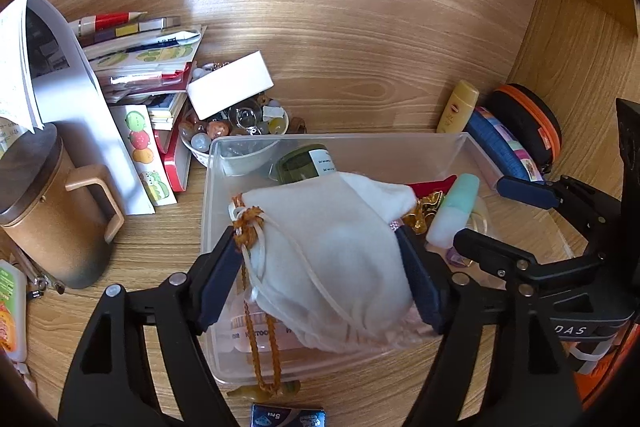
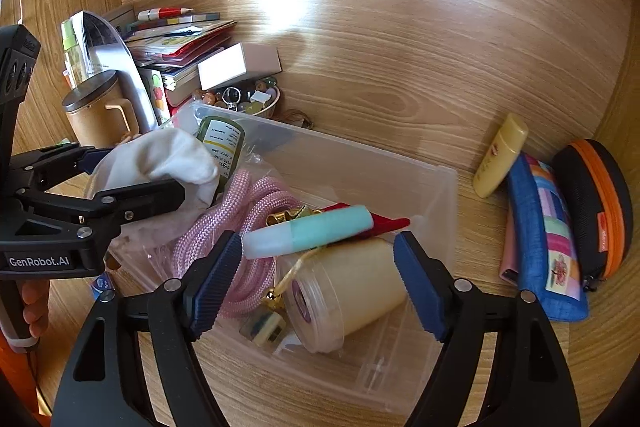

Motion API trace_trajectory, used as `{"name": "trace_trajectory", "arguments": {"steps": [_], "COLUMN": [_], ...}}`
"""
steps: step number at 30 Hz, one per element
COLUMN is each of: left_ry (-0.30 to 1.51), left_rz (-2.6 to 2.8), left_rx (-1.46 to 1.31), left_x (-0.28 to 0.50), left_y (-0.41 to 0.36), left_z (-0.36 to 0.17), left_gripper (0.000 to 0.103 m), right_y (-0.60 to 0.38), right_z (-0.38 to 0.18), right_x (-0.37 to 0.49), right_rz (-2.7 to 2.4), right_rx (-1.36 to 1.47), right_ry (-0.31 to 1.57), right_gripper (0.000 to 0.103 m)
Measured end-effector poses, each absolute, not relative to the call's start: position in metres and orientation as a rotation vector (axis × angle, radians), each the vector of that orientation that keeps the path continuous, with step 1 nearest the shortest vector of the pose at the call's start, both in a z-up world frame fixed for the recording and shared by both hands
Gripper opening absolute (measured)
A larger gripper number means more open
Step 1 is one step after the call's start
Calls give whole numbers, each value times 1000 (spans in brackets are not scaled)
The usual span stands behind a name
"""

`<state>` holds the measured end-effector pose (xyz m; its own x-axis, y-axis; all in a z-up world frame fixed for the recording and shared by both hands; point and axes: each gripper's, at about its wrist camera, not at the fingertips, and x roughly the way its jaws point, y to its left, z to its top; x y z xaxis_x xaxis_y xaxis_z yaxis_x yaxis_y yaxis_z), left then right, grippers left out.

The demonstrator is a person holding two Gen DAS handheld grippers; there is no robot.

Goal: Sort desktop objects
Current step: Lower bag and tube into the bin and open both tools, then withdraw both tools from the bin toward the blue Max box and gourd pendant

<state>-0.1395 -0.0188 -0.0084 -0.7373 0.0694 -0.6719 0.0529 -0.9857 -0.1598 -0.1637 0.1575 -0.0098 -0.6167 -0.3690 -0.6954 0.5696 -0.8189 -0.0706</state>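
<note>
clear bin on tabletop: white pouch far-left, pink rope, cream jar, mint tube | left claw spread, flanking pouch | right claw released over jar | bead bowl beyond bin

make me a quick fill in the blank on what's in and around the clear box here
1. The white pouch sits between the fingers of the ____ gripper.
2. The mint green tube lies inside the clear ____.
3. The case at the far right has an ____ zipper.
4. The small yellow bottle lies ____ the box, on the desk.

Missing words: left; box; orange; outside
</note>
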Motion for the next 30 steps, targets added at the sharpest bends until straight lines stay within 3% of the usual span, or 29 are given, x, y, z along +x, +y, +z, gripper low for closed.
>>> {"name": "trace_trajectory", "arguments": {"steps": [3,16,20,30], "left_ry": [-254,-236,-215,-193], "left_rz": [2913,2944,2974,3026], "left_rx": [-1114,-1085,-1082,-1162], "left_x": [-133,-98,-84,-51], "left_y": [-18,-23,-29,-55], "left_z": [-5,3,4,-13], "left_gripper": [84,84,93,93], "right_y": [160,153,145,109], "right_z": [-6,-4,-3,-27], "right_x": [-156,-107,-89,-54], "right_rz": [-2413,-2402,-2380,-2266], "right_rx": [931,893,864,890], "right_ry": [395,411,414,414], "right_gripper": [79,82,82,82]}}
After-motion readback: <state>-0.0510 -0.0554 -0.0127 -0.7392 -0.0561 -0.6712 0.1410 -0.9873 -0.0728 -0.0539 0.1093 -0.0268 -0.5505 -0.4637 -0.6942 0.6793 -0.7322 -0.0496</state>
